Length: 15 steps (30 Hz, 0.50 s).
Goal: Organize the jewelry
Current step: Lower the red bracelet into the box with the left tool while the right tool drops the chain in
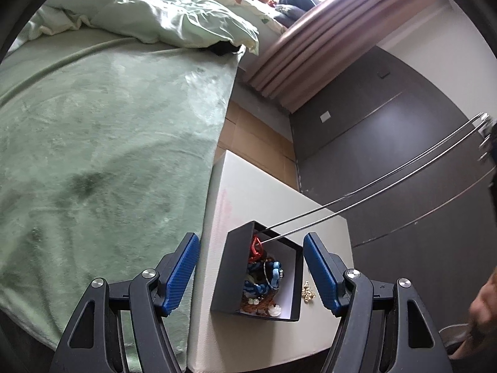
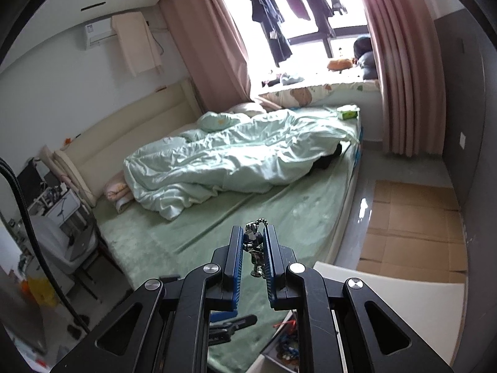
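Left wrist view
- Left gripper (image 1: 251, 272): its blue-padded fingers (image 1: 181, 275) stand spread wide, one on each side of the box, touching nothing.
- Black box (image 1: 231, 269): sits on the white worktop (image 1: 257, 192) just beside the bed; it is open at the top and its inside is pale.
- Jewelry in the box (image 1: 262, 279): a heap of blue beaded strands, brown beads and a thin metal hoop, with a small white flower piece at the near edge.
- Red piece (image 1: 255, 247): lies at the far end of the heap, close to the box's back wall.
- Silver chain (image 1: 372, 186): two thin bright strands run taut from the red piece up and out to the right edge of the picture.
- Gold trinket (image 1: 308, 292): rests on the worktop just outside the box, on its right.
- Bed (image 1: 102, 155): covered by a green blanket, with a crumpled pale quilt further back.
- Person's hand (image 1: 484, 307): partly seen at the lower right edge, blurred.

Right wrist view
- Right gripper (image 2: 254, 250): raised above the bed's edge, fingers (image 2: 236, 255) drawn close and pinching a small metal charm.
- Metal charm (image 2: 255, 248): silvery, figure-like, upright between the pads, with a short ball chain (image 2: 259, 220) looping above the fingertips.
- Worktop: a white corner shows at the lower right; blue beads peek out below the gripper.
- Room: pink curtains (image 2: 403, 77), a bright window with hanging clothes, and cardboard (image 2: 413, 227) on the floor.
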Tool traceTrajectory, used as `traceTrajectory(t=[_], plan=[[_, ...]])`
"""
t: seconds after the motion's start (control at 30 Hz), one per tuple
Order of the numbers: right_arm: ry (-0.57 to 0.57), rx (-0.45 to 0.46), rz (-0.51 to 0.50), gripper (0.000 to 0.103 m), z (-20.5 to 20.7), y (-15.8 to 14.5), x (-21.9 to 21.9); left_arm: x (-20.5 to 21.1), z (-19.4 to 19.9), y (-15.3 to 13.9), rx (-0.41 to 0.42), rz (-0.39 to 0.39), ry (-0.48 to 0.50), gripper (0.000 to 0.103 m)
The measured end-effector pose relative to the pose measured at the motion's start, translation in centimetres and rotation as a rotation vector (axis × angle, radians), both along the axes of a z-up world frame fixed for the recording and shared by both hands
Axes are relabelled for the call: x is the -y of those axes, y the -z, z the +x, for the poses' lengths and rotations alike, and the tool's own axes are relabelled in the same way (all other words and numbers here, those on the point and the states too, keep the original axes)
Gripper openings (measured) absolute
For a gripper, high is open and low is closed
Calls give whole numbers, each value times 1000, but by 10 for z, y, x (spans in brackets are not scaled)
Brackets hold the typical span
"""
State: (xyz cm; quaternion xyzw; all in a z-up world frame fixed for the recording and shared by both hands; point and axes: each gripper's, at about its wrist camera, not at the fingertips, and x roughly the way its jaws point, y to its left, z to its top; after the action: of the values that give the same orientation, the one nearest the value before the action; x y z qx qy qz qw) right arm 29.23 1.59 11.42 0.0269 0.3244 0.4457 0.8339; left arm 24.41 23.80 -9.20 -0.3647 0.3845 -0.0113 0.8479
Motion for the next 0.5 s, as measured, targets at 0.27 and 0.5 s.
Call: traceTrajectory(t=[0.27,0.5], plan=[[-24,-131,-76,14,12,70,-16,-13,-12,1,0,-8,-43,70],[-49,-233,-166,14,15,125,-26,-17,-17,5,-6,-16,-54,70]])
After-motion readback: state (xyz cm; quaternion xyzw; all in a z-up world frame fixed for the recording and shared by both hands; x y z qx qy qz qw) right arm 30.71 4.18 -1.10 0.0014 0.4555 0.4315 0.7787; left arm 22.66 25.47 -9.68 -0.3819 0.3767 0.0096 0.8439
